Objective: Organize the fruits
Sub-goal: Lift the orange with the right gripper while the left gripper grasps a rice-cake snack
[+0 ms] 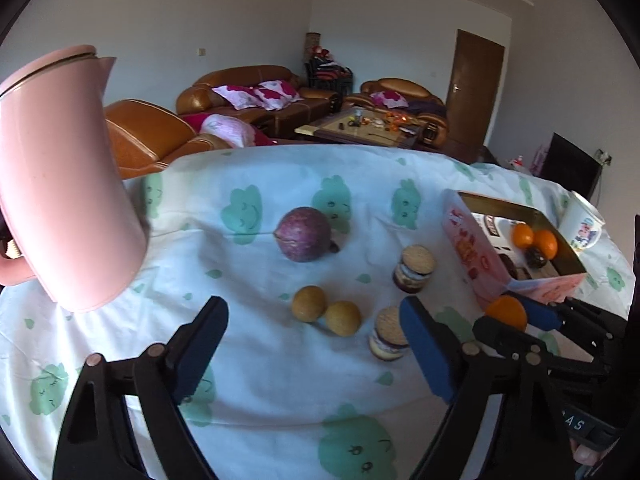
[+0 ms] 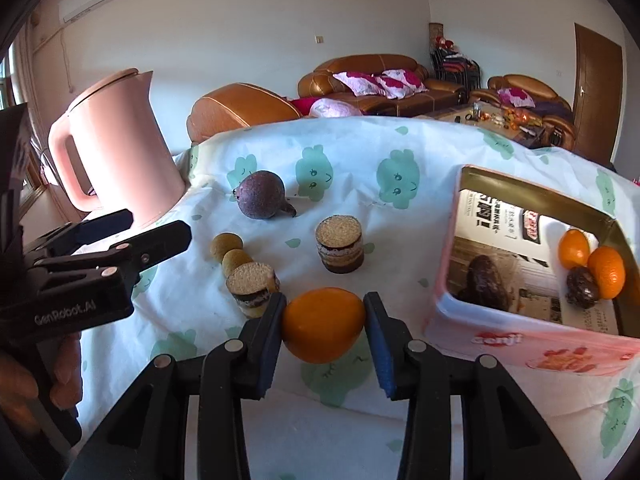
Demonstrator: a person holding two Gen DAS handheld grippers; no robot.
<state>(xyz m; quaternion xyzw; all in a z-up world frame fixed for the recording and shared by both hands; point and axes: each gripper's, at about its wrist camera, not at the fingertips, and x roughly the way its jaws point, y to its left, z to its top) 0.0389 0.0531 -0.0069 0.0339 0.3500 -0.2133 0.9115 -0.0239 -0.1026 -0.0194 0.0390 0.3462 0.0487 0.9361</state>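
Right gripper pinches an orange between its two blue-padded fingers, the fruit held just above the cloud-print tablecloth and close to the near wall of a pink snack box. Left gripper stands wide apart with nothing between its fingers, hovering over the middle of the cloth; seen from the right wrist, it enters at the left edge, gripped by a person's hand.

Inside the box, two more oranges sit touching in the far corner, a dark wrinkled fruit against them and another dark fruit nearer the left wall. Loose on the cloth lie a large purple passion fruit, two small tan fruits touching each other, and two stacked biscuit sandwiches, one of them just beside the tan pair.

At the table's left edge rises a pink kettle. A printed white mug stands behind the box. Brown leather sofas fill the room beyond.
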